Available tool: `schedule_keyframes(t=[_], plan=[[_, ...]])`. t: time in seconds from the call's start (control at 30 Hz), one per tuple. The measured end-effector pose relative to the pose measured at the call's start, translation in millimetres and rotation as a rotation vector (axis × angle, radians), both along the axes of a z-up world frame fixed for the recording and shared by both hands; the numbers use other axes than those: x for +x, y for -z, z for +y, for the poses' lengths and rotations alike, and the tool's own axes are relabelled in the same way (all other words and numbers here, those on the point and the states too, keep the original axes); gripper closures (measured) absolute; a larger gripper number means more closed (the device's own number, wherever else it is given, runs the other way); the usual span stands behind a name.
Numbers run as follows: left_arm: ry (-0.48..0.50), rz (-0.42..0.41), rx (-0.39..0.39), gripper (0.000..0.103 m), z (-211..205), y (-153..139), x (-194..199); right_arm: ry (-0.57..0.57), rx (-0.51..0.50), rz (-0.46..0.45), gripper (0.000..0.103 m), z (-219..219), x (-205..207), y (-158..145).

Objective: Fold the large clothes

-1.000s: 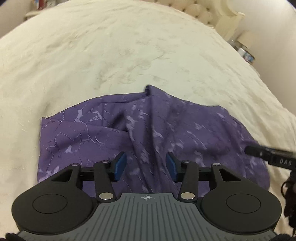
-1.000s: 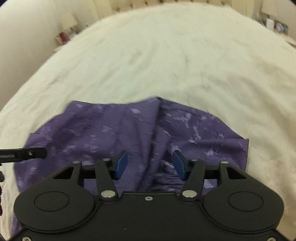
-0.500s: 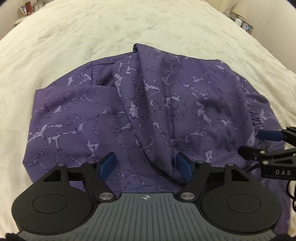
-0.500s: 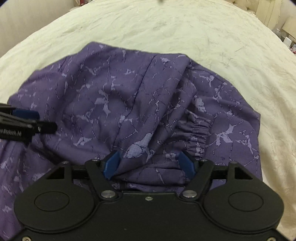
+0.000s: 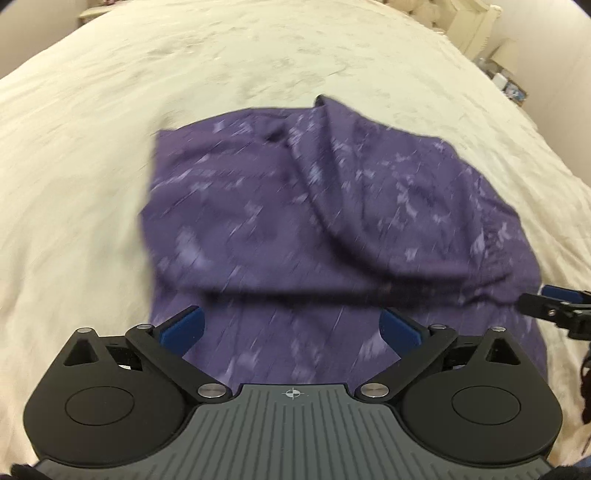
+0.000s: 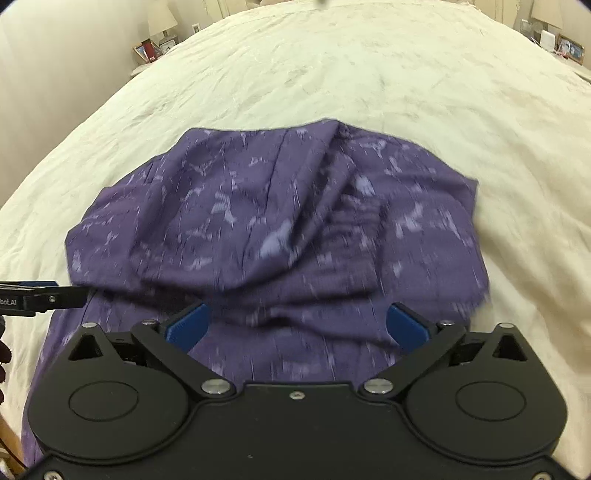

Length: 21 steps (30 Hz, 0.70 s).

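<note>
Left wrist view: left gripper point(image 5: 291, 326) and right gripper point(image 6: 298, 325) are opening wide, nothing pinched, leaving the folded purple garment point(image 5: 332, 221) on the bed point(image 5: 221, 66)

Cream bedspread point(image 6: 369, 74) (wrinkled) — lamp point(image 6: 161, 16), pale walls.

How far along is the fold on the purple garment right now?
Looks done: one fold. The purple garment lies doubled on the cream bedspread, its upper layer ending in a folded edge in front of both grippers. In hand: nothing. The left gripper and right gripper are opening, pads clear of the cloth. Left: the top layer is rumpled with a ridge, so smoothing and probably another fold.
</note>
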<state>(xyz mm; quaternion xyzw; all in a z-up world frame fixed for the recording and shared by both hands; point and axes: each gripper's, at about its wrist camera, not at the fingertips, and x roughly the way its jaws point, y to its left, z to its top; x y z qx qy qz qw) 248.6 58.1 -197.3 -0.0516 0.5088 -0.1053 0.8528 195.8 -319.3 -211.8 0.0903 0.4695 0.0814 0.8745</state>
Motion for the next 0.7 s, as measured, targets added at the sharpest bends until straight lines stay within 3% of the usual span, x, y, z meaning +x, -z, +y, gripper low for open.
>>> schedule_keyframes(t=[0.5, 0.7], plan=[[-0.164, 0.043, 0.064, 0.0, 39.4, 7.0, -103.2, -0.063, 0.018, 0.022, 0.001, -40.1, -86.5, 6.5], [-0.13, 0.052, 0.07, 0.0, 50.3, 14.0, -135.7, -0.015, 0.017, 0.058, 0.001, -53.2, -127.8, 12.7]])
